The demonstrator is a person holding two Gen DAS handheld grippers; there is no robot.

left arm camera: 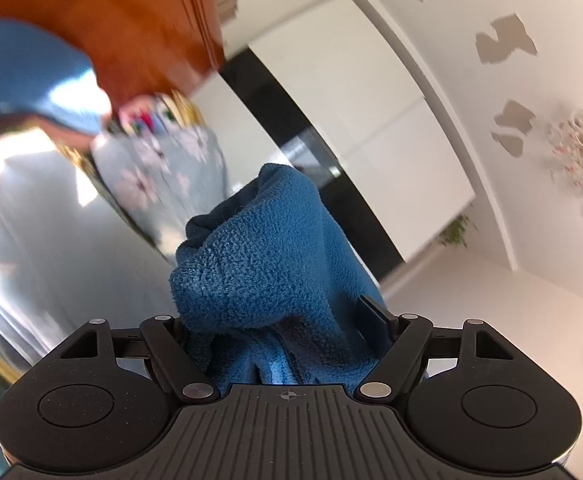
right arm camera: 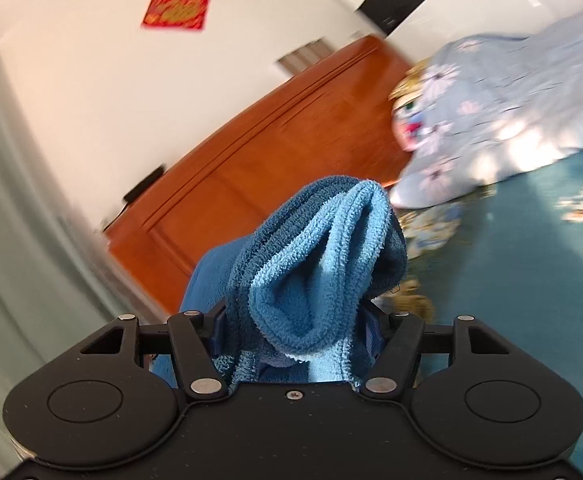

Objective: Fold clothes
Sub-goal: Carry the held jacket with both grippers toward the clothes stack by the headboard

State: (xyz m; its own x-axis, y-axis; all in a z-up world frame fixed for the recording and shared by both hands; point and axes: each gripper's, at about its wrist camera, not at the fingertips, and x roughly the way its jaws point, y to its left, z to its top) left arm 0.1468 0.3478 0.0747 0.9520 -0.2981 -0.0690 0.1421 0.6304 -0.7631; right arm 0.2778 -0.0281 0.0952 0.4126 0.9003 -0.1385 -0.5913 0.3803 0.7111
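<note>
A blue fleece garment (left arm camera: 259, 264) is bunched between the fingers of my left gripper (left arm camera: 287, 320), which is shut on it and held up in the air, tilted. Another part of the same blue cloth (left arm camera: 31, 76) hangs at the upper left of the left wrist view. My right gripper (right arm camera: 299, 320) is shut on a ribbed edge of the blue garment (right arm camera: 315, 264), whose lighter inner side shows. The fingertips of both grippers are hidden by the cloth.
A bed with a teal flowered cover (right arm camera: 531, 280) lies at the right. A pale blue flowered quilt (right arm camera: 491, 112) is heaped on it, also in the left wrist view (left arm camera: 163, 176). An orange wooden headboard (right arm camera: 275, 148) stands behind. White walls and cabinets (left arm camera: 351, 92) surround.
</note>
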